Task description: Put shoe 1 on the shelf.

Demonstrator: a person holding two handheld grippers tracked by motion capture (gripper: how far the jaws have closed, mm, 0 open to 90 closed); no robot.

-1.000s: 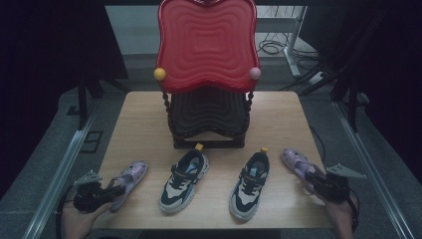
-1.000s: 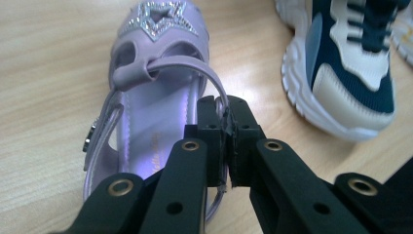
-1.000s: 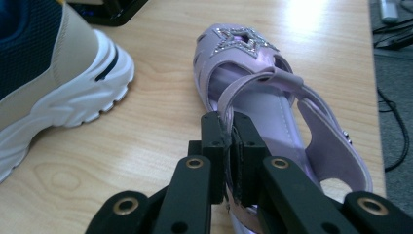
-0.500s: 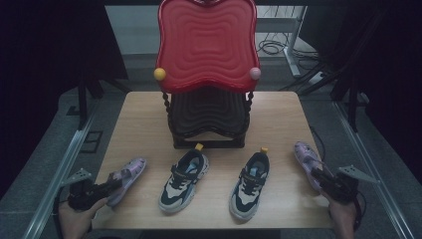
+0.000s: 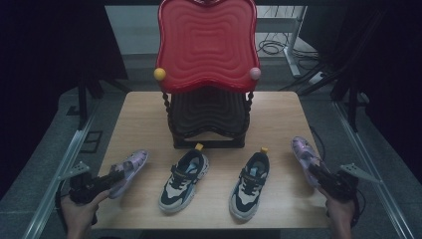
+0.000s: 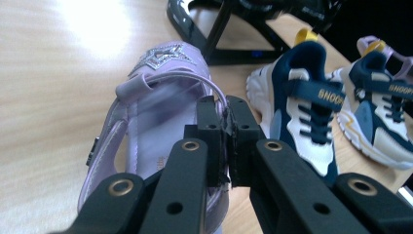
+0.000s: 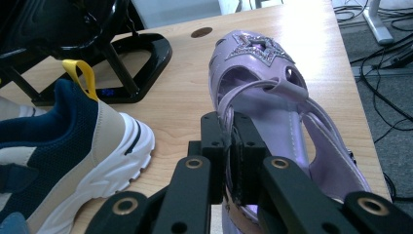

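Two purple sandals with glittery stars lie at the table's outer edges. My left gripper (image 5: 113, 178) is shut on the heel strap of the left sandal (image 5: 130, 167); in the left gripper view the gripper (image 6: 225, 114) pinches that strap of the sandal (image 6: 163, 73) between its pads. My right gripper (image 5: 317, 172) is shut on the rear strap of the right sandal (image 5: 303, 153); the right gripper view shows the gripper (image 7: 228, 127) closed on the strap of that sandal (image 7: 263, 68). Whether the sandals rest on the table or hover just above it, I cannot tell.
Two navy, white and beige sneakers (image 5: 183, 180) (image 5: 250, 184) stand side by side at the front middle of the wooden table (image 5: 278, 114). Behind them a black stand (image 5: 209, 119) carries a big red wavy panel (image 5: 206, 45). Cables lie on the floor at the right.
The right gripper and its sandal have shifted a little to the right, toward the table edge. The left gripper and its sandal have barely moved.
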